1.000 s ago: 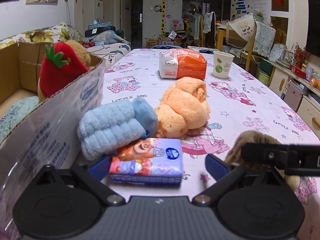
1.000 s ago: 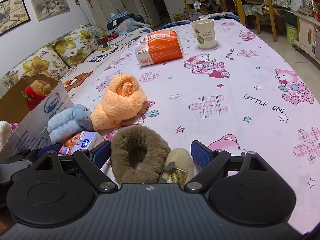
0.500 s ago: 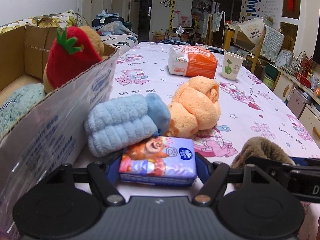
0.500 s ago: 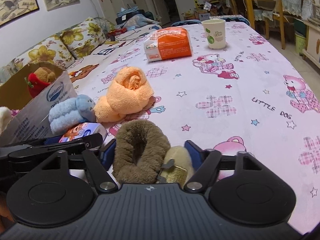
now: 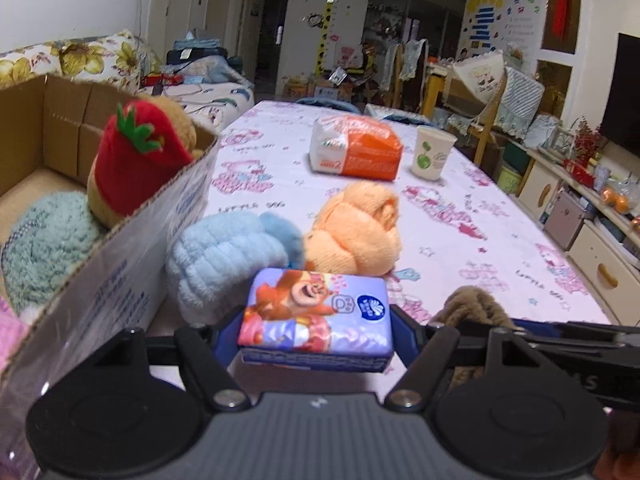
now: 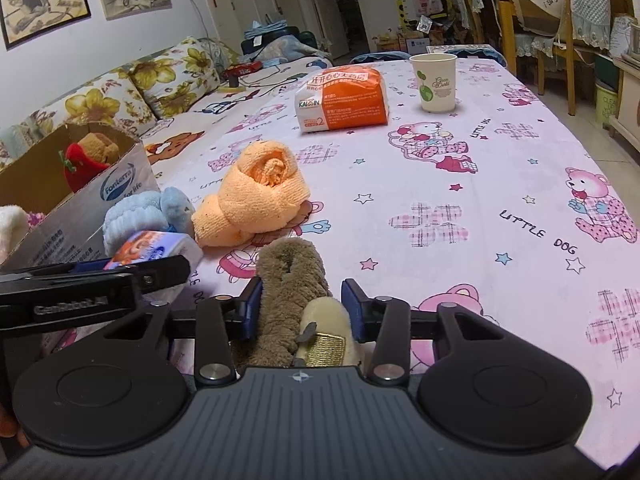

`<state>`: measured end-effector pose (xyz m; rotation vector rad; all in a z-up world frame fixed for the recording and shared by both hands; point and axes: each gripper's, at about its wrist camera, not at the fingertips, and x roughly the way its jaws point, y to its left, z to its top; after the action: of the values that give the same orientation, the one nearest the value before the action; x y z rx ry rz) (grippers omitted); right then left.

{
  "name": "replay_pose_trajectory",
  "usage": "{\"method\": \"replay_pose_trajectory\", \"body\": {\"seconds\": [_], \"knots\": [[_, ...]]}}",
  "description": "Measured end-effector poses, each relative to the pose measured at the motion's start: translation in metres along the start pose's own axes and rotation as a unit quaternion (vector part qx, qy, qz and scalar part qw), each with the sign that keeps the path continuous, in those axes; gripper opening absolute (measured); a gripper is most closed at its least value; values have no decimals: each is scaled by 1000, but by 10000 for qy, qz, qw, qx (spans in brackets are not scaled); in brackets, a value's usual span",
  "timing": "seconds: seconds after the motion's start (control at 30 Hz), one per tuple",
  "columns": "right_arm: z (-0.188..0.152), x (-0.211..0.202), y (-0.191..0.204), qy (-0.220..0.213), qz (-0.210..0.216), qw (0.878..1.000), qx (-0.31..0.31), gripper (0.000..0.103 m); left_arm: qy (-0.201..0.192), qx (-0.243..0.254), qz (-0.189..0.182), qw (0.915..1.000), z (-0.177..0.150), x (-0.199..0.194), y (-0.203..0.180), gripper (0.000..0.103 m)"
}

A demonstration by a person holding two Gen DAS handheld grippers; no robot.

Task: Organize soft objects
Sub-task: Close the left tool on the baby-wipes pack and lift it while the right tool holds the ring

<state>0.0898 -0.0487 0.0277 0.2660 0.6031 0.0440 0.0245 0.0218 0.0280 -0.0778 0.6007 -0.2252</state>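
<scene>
cardboard box [image 5: 132,240] cut off left, sofa [image 6: 132,80] partly hidden

Paper cup [image 6: 434,82] beside orange packet [image 6: 343,98] on patterned tablecloth [image 6: 500,184].

Left wrist view: low over the table's near left end, facing down its length, close against the cardboard box [image 5: 120,280] at left. Right wrist view: just right of it, slightly higher, same heading. Shared by both: orange towel [image 5: 356,232] [image 6: 256,196], orange pack [image 5: 356,152] [image 6: 344,100], paper cup [image 5: 432,154] [image 6: 436,80].
</scene>
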Motion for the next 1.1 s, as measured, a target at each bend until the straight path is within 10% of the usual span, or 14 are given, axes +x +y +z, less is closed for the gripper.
{"method": "replay_pose_trajectory", "body": {"seconds": [1.1], "knots": [[2, -35, 6, -553, 7, 9968, 569, 44, -1234, 205, -302, 9917, 17, -70, 3, 73]]}}
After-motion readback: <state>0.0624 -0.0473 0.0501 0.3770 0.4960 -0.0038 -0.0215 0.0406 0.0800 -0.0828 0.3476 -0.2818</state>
